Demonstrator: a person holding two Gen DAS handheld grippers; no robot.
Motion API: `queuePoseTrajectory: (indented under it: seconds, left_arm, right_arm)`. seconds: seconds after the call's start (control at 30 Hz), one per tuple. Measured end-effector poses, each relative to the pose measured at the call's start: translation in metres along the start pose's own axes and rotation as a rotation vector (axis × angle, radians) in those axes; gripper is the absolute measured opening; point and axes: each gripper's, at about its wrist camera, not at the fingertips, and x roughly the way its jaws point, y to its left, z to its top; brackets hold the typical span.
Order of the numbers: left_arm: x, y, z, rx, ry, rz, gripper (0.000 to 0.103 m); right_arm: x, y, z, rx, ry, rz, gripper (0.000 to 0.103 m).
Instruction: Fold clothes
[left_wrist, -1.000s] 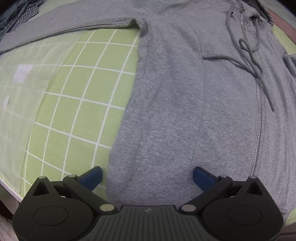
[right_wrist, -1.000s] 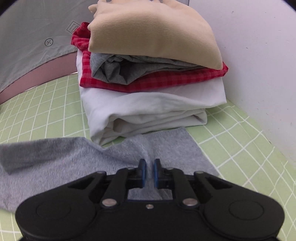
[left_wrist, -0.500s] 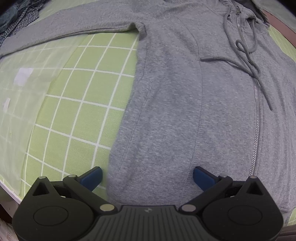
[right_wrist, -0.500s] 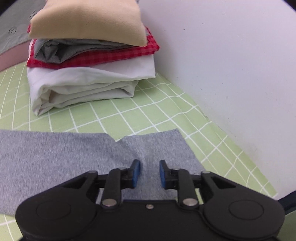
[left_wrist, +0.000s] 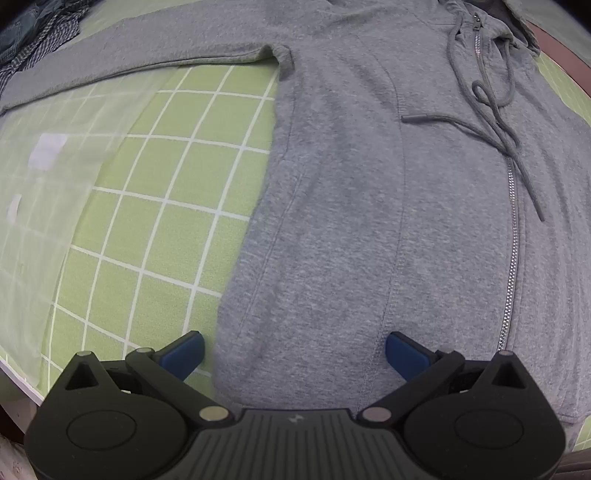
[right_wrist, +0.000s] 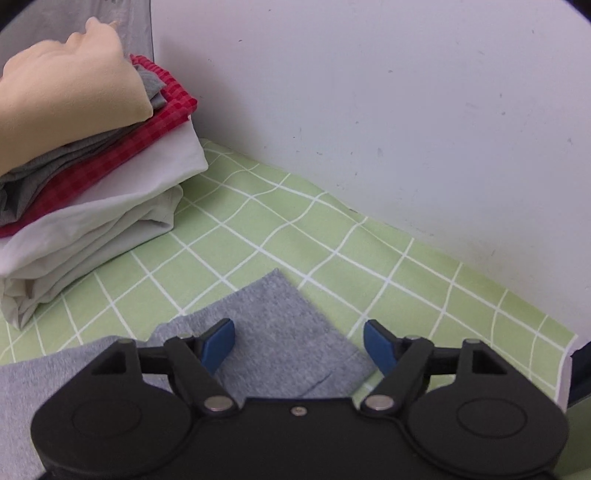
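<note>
A grey zip hoodie (left_wrist: 369, 203) lies flat on the green checked sheet (left_wrist: 155, 221), zipper and drawstrings to the right, one sleeve stretched out to the upper left. My left gripper (left_wrist: 293, 354) hangs open straight above its lower hem, the blue pads apart over the cloth's left side. In the right wrist view the hoodie's other sleeve cuff (right_wrist: 280, 332) lies flat on the sheet. My right gripper (right_wrist: 299, 345) is over it with its jaws opening; the cuff lies between the pads, which do not press on it.
A stack of folded clothes (right_wrist: 85, 177), beige on top, then grey, red check and white, sits at the left by the white wall (right_wrist: 369, 92). Dark checked clothing (left_wrist: 26, 40) lies at the upper left in the left wrist view. The bed's edge (left_wrist: 22, 380) runs along the lower left.
My right gripper has let go of the sleeve cuff and opened wide, swinging right so the folded stack slid to the left. The left gripper has stayed open over the hem.
</note>
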Motion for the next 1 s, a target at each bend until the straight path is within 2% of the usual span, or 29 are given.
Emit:
queuePoseTrajectory:
  seconds: [0.07, 0.13, 0.17, 0.2, 0.23, 0.27, 0.3, 0.37, 0.53, 0.57, 0.63, 0.67, 0.7, 0.73, 0.87, 0.93, 1.0]
  left_arm:
    - [-0.001, 0.000, 0.001, -0.006, 0.005, 0.001, 0.103]
    - [-0.003, 0.000, 0.001, -0.014, 0.011, 0.002, 0.103]
    - [-0.003, 0.000, 0.002, -0.016, 0.012, 0.002, 0.103]
    - [-0.003, 0.000, 0.003, -0.019, 0.013, 0.002, 0.103]
    - [-0.003, -0.001, 0.005, -0.019, 0.014, 0.002, 0.103]
    - [-0.003, -0.002, 0.007, -0.018, 0.015, 0.002, 0.103]
    - [-0.003, -0.003, 0.008, -0.017, 0.017, 0.002, 0.103]
    - [-0.003, -0.004, 0.011, -0.017, 0.019, 0.002, 0.103]
    - [-0.006, -0.006, 0.013, -0.019, 0.000, 0.003, 0.103]
    - [-0.007, -0.007, 0.012, -0.019, -0.007, 0.003, 0.103]
    - [-0.008, -0.008, 0.012, -0.020, -0.023, 0.004, 0.103]
    - [-0.008, -0.010, 0.013, -0.021, -0.032, 0.004, 0.103]
    - [-0.007, -0.012, 0.014, -0.022, -0.041, 0.004, 0.103]
    - [-0.007, -0.014, 0.015, -0.023, -0.050, 0.005, 0.103]
    - [-0.008, -0.019, 0.014, -0.026, -0.088, 0.006, 0.103]
    - [-0.007, -0.022, 0.015, -0.027, -0.102, 0.007, 0.103]
    - [-0.004, -0.027, 0.018, -0.028, -0.108, 0.008, 0.103]
  right_arm:
    - [0.002, -0.007, 0.000, 0.037, 0.018, 0.039, 0.076]
    - [0.000, -0.010, -0.001, 0.033, 0.017, 0.047, 0.070]
    - [-0.001, -0.011, -0.001, 0.030, 0.016, 0.055, 0.059]
    - [-0.001, -0.012, 0.001, 0.021, 0.017, 0.058, 0.042]
    - [-0.001, -0.012, 0.004, 0.012, 0.018, 0.062, 0.032]
    - [-0.001, -0.012, 0.006, 0.003, 0.019, 0.065, 0.016]
    - [-0.001, -0.013, 0.008, -0.006, 0.020, 0.069, 0.013]
    - [0.000, -0.011, 0.008, -0.063, -0.004, 0.019, 0.012]
    - [0.003, -0.016, 0.009, -0.023, -0.006, -0.002, 0.013]
    - [0.003, -0.016, 0.009, -0.015, -0.003, -0.007, 0.015]
    - [-0.003, -0.013, 0.008, -0.017, -0.010, -0.030, 0.038]
    - [-0.008, -0.010, 0.007, -0.028, -0.020, -0.047, 0.056]
    - [-0.014, -0.007, 0.005, -0.039, -0.030, -0.065, 0.066]
    - [-0.019, -0.003, 0.004, -0.051, -0.040, -0.083, 0.069]
    - [-0.057, 0.021, -0.017, -0.101, -0.087, -0.007, 0.091]
    - [-0.076, 0.037, -0.032, -0.118, -0.096, 0.044, 0.096]
    - [-0.094, 0.059, -0.049, -0.154, -0.071, 0.140, 0.097]
